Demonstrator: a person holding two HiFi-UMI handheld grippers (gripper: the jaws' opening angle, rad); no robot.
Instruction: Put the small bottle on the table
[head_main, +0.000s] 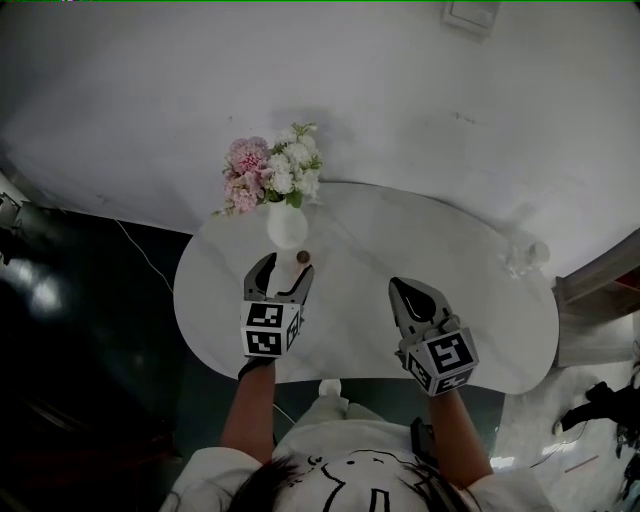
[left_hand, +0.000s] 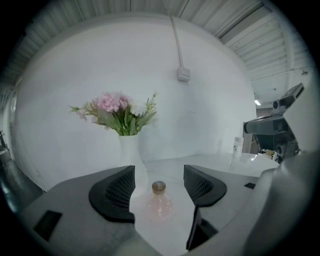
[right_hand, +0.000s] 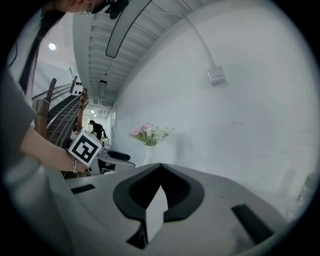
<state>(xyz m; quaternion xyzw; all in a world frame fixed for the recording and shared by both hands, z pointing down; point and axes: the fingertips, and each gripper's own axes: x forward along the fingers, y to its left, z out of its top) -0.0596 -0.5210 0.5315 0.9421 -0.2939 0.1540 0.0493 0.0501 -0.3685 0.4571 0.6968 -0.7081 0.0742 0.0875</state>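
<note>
left gripper (head_main: 286, 266) jaws apart, small bottle (left_hand: 159, 202) on table (head_main: 390, 240)

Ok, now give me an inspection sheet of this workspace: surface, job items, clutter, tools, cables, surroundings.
Surface: white oval table, mostly bare.
Job's things: small bottle with a cork stands upright on the table, near the vase.
Clutter: white vase of flowers at the far edge; a clear container at the right end.
Tools: left tool open, the small bottle just ahead of its jaws, not gripped; right tool shut, empty.
Cables: a thin cable runs over the floor on the left; a line runs down to a wall box.
Surroundings: white wall behind, dark floor to the left.
</note>
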